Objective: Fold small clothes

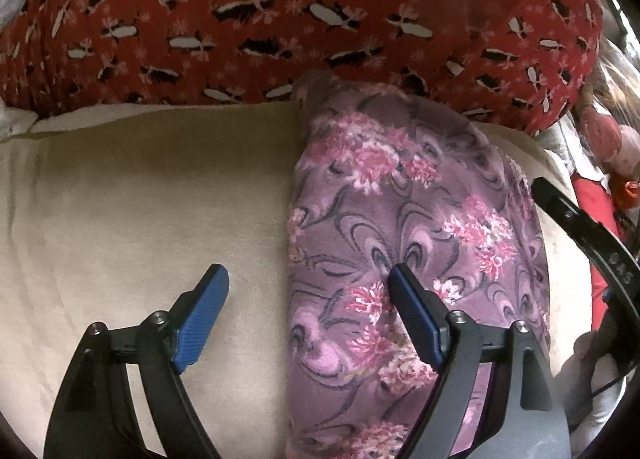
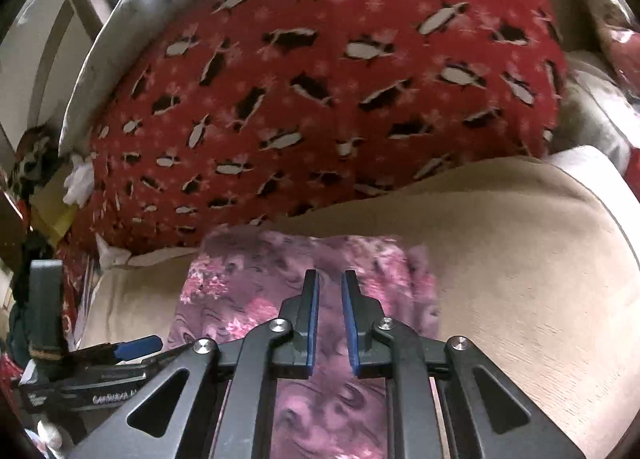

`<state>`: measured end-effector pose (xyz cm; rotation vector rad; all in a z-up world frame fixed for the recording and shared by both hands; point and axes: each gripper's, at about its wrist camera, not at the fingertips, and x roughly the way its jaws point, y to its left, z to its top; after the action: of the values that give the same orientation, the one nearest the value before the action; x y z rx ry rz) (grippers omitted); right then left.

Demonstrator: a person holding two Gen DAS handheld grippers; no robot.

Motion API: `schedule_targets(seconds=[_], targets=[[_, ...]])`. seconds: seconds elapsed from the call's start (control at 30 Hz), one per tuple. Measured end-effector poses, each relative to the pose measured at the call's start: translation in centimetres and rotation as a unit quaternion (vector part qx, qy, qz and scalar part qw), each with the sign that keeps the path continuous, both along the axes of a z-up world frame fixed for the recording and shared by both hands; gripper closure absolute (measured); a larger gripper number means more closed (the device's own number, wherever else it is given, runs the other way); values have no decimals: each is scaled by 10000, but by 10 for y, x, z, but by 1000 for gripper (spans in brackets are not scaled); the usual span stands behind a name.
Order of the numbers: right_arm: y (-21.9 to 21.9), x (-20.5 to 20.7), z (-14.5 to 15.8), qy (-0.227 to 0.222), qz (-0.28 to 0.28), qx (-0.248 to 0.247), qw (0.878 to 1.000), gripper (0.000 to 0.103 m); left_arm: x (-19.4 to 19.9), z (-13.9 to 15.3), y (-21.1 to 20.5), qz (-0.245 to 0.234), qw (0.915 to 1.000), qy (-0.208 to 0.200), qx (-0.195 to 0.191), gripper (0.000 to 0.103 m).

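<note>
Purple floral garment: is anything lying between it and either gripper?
Nothing visible. The left gripper is open straddling the left edge of the purple floral garment, and the right gripper, jaws slightly apart, hovers right over it. The red penguin-print fabric lies beyond, on the beige surface.

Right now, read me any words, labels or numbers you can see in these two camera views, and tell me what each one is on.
"DAS": white letters, sideways and cut off, on the black curved bar at the right edge of the left wrist view.
White lettering on the left gripper's body, seen in the right wrist view: too blurred to read.
The purple floral garment and red patterned fabric carry no text.
</note>
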<state>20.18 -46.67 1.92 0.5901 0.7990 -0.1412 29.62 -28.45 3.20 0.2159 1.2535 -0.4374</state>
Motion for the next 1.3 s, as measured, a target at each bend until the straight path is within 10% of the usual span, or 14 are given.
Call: schedule_targets(seconds=[0.23,0.53,0.77,1.3], targets=[[0,10,-11,110,44,-54,9999,88,33,0,-12,233,9996,-116,-73,20],[-25,27,-50,871,-374,147,9954,94,68,-41,-16,439,9959,730,-305,12],[7,-30,-7,-44,410,267,9988,82,7,1,34,429,9987,87,-271,14],[34,-106,-29,363,288,307,9985,74,-59,1,24,91,9975,-391,587,13]])
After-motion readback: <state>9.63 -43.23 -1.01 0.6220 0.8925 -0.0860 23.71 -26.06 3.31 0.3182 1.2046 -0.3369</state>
